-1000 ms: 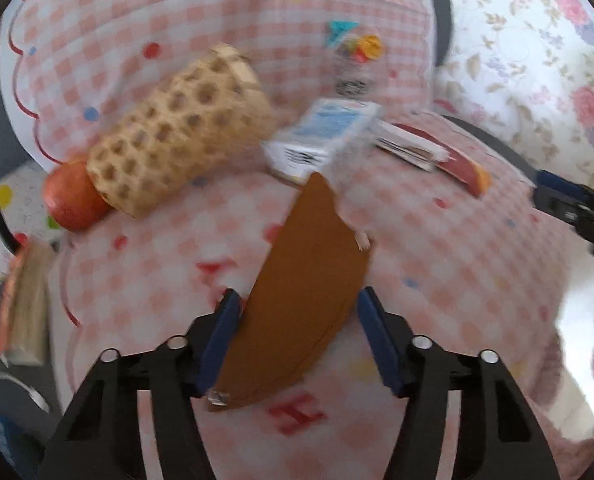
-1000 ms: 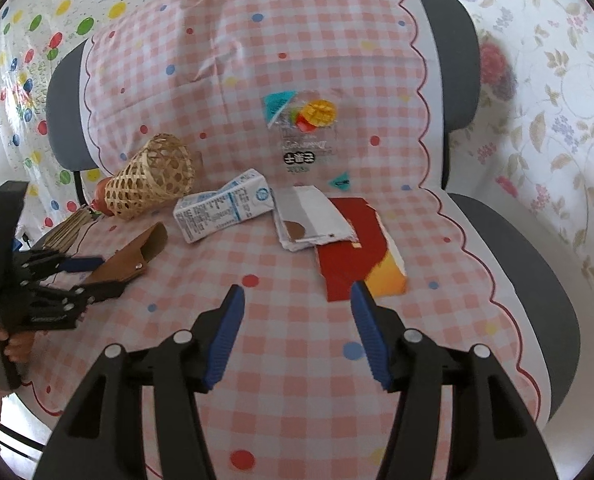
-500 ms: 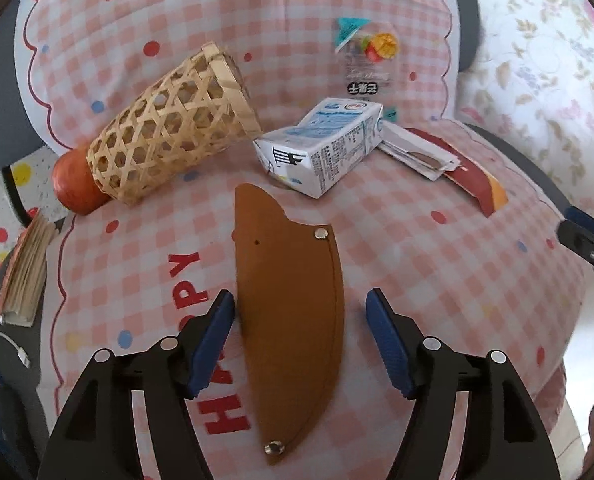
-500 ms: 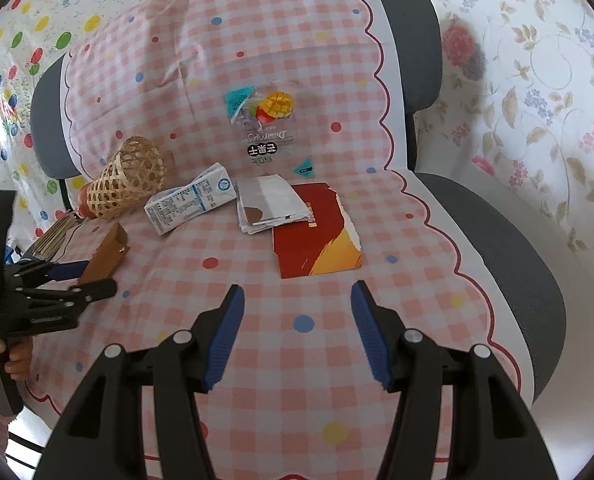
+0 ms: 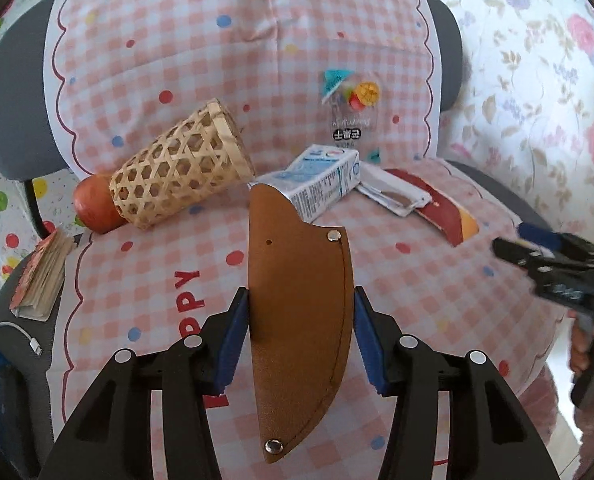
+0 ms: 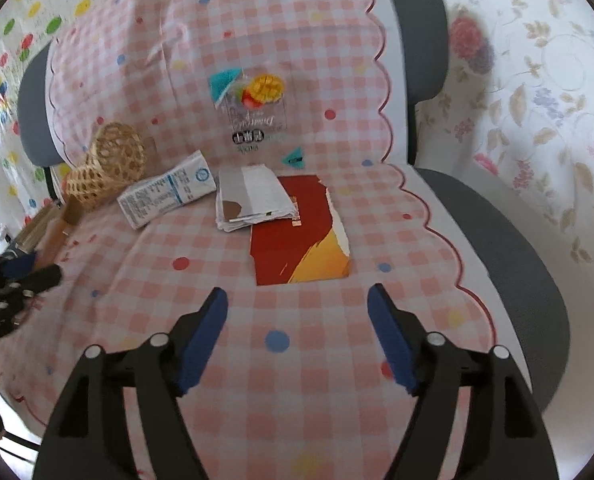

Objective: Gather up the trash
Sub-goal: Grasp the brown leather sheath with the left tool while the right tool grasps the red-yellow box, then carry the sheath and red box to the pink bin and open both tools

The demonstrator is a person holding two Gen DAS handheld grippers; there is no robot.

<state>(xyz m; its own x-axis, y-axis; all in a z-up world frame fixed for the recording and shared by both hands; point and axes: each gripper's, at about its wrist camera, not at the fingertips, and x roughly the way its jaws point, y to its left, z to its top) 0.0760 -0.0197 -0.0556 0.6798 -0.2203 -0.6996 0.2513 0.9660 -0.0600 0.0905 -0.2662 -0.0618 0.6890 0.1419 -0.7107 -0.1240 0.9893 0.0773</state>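
My left gripper (image 5: pixel 300 340) is shut on a brown leather sheath (image 5: pixel 297 300), its blue pads pressing both edges, above the checked cloth on the chair seat. Beyond it lie a white and blue milk carton (image 5: pixel 321 186), folded white paper (image 5: pixel 393 196) and a torn red and orange wrapper (image 5: pixel 449 216). My right gripper (image 6: pixel 297 340) is open and empty, just in front of the red wrapper (image 6: pixel 301 240). The paper (image 6: pixel 253 198), the carton (image 6: pixel 167 198) and a clear printed plastic bag (image 6: pixel 255 120) on the backrest lie beyond it.
A woven bamboo basket (image 5: pixel 177 168) lies on its side at the back left, with a red apple (image 5: pixel 95 208) behind it. A small book (image 5: pixel 41 276) and a white cable (image 5: pixel 17 336) lie off the left edge. Grey chair armrest (image 6: pixel 509 248) at right.
The left gripper has closed on the sheath, which lay flat between open jaws half a second ago, and lifted it. The right gripper moved closer to the red wrapper.
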